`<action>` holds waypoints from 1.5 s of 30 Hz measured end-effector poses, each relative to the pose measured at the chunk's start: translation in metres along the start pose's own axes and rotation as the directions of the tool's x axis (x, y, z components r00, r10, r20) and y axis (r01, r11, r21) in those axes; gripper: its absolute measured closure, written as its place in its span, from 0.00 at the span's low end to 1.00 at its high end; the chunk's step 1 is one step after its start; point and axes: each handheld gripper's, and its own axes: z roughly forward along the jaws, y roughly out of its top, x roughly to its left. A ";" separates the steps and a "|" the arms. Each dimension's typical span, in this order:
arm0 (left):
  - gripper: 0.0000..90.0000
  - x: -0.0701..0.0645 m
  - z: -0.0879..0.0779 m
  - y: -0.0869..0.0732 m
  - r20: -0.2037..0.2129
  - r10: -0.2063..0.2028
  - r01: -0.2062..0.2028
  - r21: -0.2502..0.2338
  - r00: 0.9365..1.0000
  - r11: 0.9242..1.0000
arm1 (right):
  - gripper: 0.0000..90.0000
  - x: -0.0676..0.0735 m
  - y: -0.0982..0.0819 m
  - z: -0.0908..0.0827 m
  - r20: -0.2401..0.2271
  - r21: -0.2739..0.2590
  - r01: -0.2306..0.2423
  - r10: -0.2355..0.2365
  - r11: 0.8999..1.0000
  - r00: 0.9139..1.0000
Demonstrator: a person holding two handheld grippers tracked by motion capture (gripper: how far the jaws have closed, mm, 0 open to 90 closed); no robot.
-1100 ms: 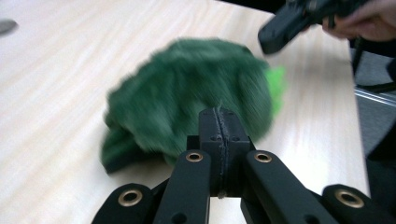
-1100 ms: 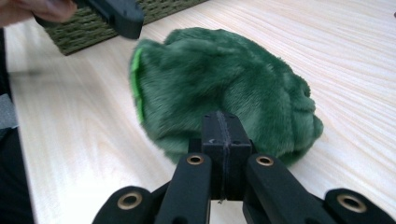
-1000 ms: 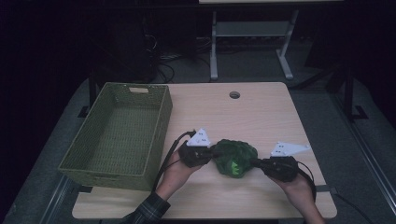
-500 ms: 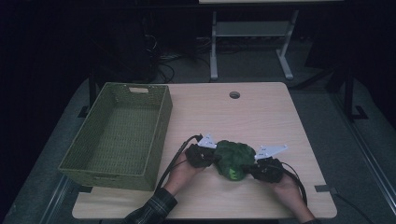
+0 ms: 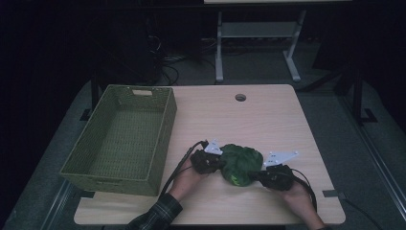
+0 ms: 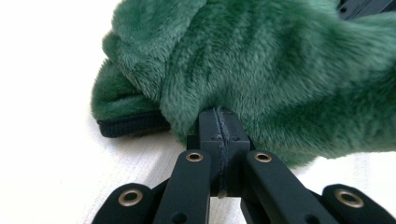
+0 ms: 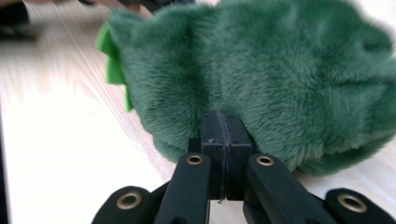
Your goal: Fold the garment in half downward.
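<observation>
Dim room, wooden worktop (image 5: 268, 120). Green plush toy (image 5: 241, 164) lies near the front edge, right of the basket (image 5: 122, 139). Left hand-held gripper (image 5: 214, 163) and right hand-held gripper (image 5: 258, 175) pinched together on its fur. Grasp step likely; next probably lift evenly toward basket.

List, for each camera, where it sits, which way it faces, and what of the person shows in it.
High view: fixed above the person's side, looking forward and down on the table with the green basket; both forearms, left gripper and right gripper flank the green plush toy.
Left gripper view: rides that gripper, looking along its shut jaws, which pinch the fur.
Right gripper view: rides that gripper, facing the toy's other side, jaws shut on fur.
Shared: all show the toy and tabletop.
</observation>
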 end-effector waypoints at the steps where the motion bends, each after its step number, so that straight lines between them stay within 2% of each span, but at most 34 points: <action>1: 0.99 0.000 -0.004 0.001 -0.002 0.008 -0.008 -0.003 1.000 1.000 | 0.99 0.000 0.001 -0.005 0.002 -0.017 -0.001 0.001 1.000 1.000; 5: 0.99 -0.006 -0.019 0.006 -0.003 0.012 -0.012 -0.043 1.000 0.999 | 0.99 0.000 0.003 -0.022 0.014 -0.080 -0.008 0.009 0.997 1.000; 7: 0.99 -0.007 -0.022 0.006 0.000 0.018 -0.018 -0.041 1.000 0.999 | 0.99 0.000 0.005 -0.028 0.016 -0.097 -0.015 0.016 0.995 1.000; 9: 0.98 -0.012 -0.028 0.006 0.019 0.011 -0.009 -0.062 1.000 0.998 | 0.99 -0.002 0.008 -0.032 0.030 -0.116 -0.006 0.009 0.993 1.000; 13: 0.98 -0.021 -0.038 0.003 0.048 0.011 -0.007 -0.079 0.999 0.997 | 1.00 -0.015 0.018 -0.039 0.064 -0.136 -0.009 0.018 0.991 0.998; 17: 0.98 -0.028 -0.041 0.000 0.069 0.006 -0.001 -0.081 0.998 0.997 | 1.00 -0.025 0.024 -0.038 0.089 -0.131 -0.014 0.025 0.991 0.996; 18: 0.98 -0.032 -0.041 -0.003 0.083 0.007 0.000 -0.080 0.996 0.997 | 1.00 -0.033 0.028 -0.037 0.100 -0.131 -0.022 0.035 0.991 0.994; 19: 0.98 -0.032 -0.041 -0.003 0.083 0.007 0.000 -0.080 0.996 0.997 | 1.00 -0.033 0.028 -0.037 0.100 -0.131 -0.022 0.035 0.991 0.994; 21: 0.98 -0.037 -0.040 -0.006 0.095 0.005 0.002 -0.076 0.995 0.997 | 1.00 -0.045 0.034 -0.032 0.116 -0.131 -0.033 0.048 0.991 0.992; 24: 0.98 -0.048 -0.035 -0.011 0.124 0.002 0.006 -0.071 0.992 0.997 | 1.00 -0.057 0.040 -0.025 0.126 -0.145 -0.050 0.069 0.988 0.990; 25: 0.98 -0.048 -0.035 -0.011 0.124 0.002 0.006 -0.071 0.992 0.997 | 1.00 -0.057 0.040 -0.025 0.126 -0.145 -0.050 0.069 0.988 0.990; 27: 0.98 -0.053 -0.031 -0.011 0.134 0.007 0.002 -0.070 0.991 0.998 | 1.00 -0.066 0.043 -0.016 0.149 -0.120 -0.055 0.072 0.991 0.986; 29: 0.98 -0.058 -0.027 -0.009 0.135 0.025 -0.015 -0.073 0.991 0.997 | 1.00 -0.077 0.045 -0.007 0.148 -0.118 -0.077 0.094 0.990 0.985; 31: 0.98 -0.061 -0.023 -0.007 0.142 0.020 -0.008 -0.083 0.990 0.997 | 1.00 -0.083 0.045 0.001 0.141 -0.109 -0.097 0.112 0.989 0.984; 36: 0.98 -0.063 -0.010 -0.006 0.145 0.024 -0.014 -0.075 0.989 0.997 | 1.00 -0.090 0.042 0.018 0.120 -0.076 -0.123 0.132 0.989 0.984; 37: 0.98 -0.063 -0.008 -0.006 0.145 0.017 -0.007 -0.075 0.989 0.997 | 1.00 -0.091 0.041 0.023 0.109 -0.062 -0.117 0.123 0.991 0.986; 40: 0.98 -0.060 0.002 -0.005 0.112 0.028 -0.024 -0.041 0.993 0.999 | 1.00 -0.090 0.040 0.030 0.080 -0.042 -0.098 0.101 0.994 0.992; 45: 0.98 -0.051 0.013 -0.005 0.088 0.020 -0.019 -0.010 0.996 1.000 | 1.00 -0.088 0.039 0.036 0.041 -0.007 -0.101 0.101 0.995 0.994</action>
